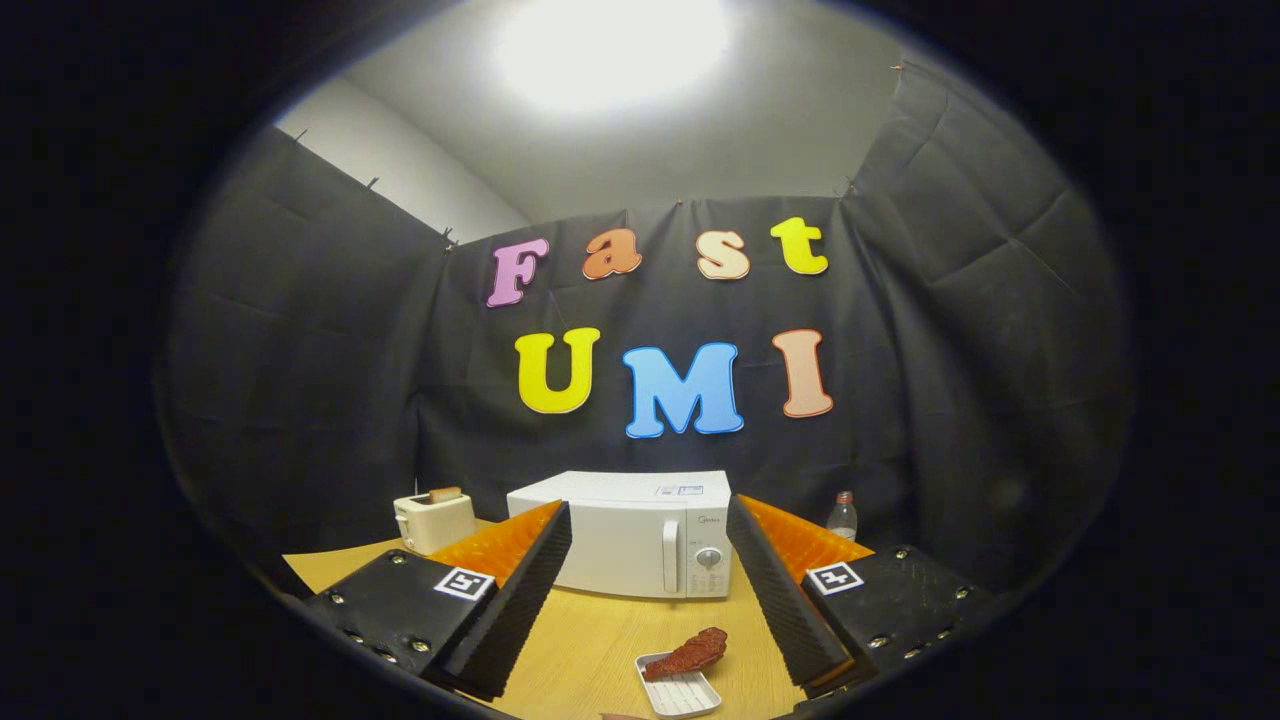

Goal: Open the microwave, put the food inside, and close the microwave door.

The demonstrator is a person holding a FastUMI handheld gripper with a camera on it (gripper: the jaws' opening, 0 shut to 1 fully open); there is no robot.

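The tongs (648, 590) gape wide, empty. Beyond them stands the shut microwave (622, 535); its stiff vertical handle (670, 570) looks the place to pull. The food (688, 654) lies between them.

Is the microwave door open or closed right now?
Closed. The microwave door sits flush with its front, handle and dials facing us, beyond the open gripper.

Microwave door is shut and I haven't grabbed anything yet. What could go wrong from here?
1. The food overhangs its small white tray; a bump may tip it off.
2. The tray sits between the open gripper and the microwave, so reaching for the door handle may sweep it.
3. The handle is slim; the fingers could slip, or the pull might drag the microwave.
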